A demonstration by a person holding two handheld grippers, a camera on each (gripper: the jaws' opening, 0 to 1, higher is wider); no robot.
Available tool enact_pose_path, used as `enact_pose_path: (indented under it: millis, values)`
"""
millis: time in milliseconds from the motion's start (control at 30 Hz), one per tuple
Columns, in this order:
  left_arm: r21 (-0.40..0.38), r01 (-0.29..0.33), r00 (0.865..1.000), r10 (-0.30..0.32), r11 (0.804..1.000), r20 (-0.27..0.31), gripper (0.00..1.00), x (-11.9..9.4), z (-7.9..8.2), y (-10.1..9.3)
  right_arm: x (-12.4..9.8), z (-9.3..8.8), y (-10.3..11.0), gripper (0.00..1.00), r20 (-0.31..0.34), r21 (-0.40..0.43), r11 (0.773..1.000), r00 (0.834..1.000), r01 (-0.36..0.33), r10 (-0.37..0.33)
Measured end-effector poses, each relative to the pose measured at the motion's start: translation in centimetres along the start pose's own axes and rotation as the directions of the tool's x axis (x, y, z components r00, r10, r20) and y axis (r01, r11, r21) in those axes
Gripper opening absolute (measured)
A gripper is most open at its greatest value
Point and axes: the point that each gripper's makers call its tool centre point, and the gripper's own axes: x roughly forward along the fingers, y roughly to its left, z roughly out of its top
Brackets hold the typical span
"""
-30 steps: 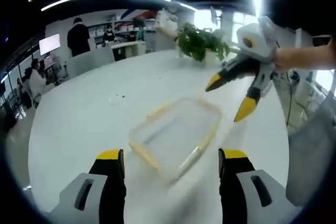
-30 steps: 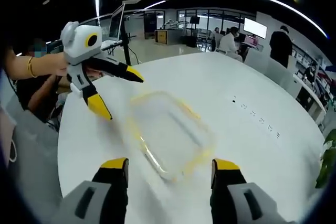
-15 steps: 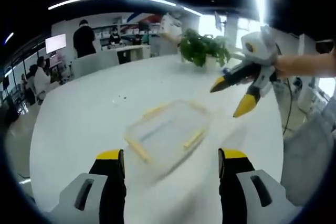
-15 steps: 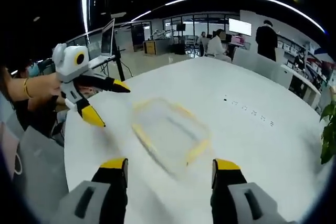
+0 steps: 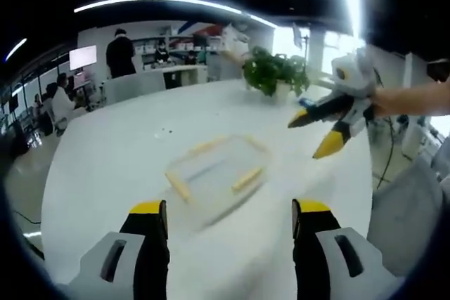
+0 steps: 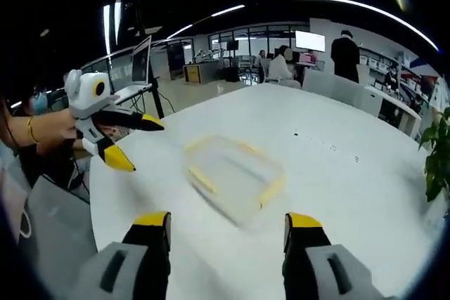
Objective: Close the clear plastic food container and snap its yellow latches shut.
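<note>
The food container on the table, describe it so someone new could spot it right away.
Look at the big round white table. Near its middle lies a low, clear rectangular food container. Its yellow latches along the edges set it apart from the bare tabletop around it.

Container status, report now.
Both grippers open, off the table: left gripper, right gripper. Container lies alone between them, untouched. Nothing in the way.

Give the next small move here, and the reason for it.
Probably bring both grippers down toward the container: it sits alone on the white table, and the left gripper and right gripper hang open in the air on either side of it, touching nothing.
</note>
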Motion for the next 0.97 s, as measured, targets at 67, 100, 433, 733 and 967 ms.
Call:
enact_pose_path:
  millis: [67,100,433,733,967]
  values:
    - [-0.016,0.000,1.000,0.000,1.000,0.012,0.70,-0.4,-0.1,-0.2,-0.2,-0.2,0.2,0.64,0.013,0.019,1.000,1.000,0.002,-0.003]
    - [-0.030,0.002,1.000,-0.002,1.000,0.025,0.70,-0.7,-0.1,-0.4,-0.2,-0.1,0.8,0.64,0.037,0.051,0.999,0.999,-0.020,0.018]
    - [-0.117,-0.046,0.998,0.052,0.992,0.047,0.69,-2.6,-2.3,-0.2,-1.1,-0.8,2.5,0.64,0.087,0.126,0.992,0.996,-0.023,0.012]
    - [-0.138,-0.060,0.995,0.070,0.989,0.073,0.68,-3.5,-2.9,-0.6,-1.5,-1.4,3.2,0.63,0.123,0.150,0.989,0.992,0.016,-0.034]
    - [-0.138,-0.105,0.985,0.122,0.985,0.119,0.69,-4.2,-2.3,0.1,-2.1,-1.9,3.0,0.63,0.153,0.164,0.984,0.983,0.077,-0.102]
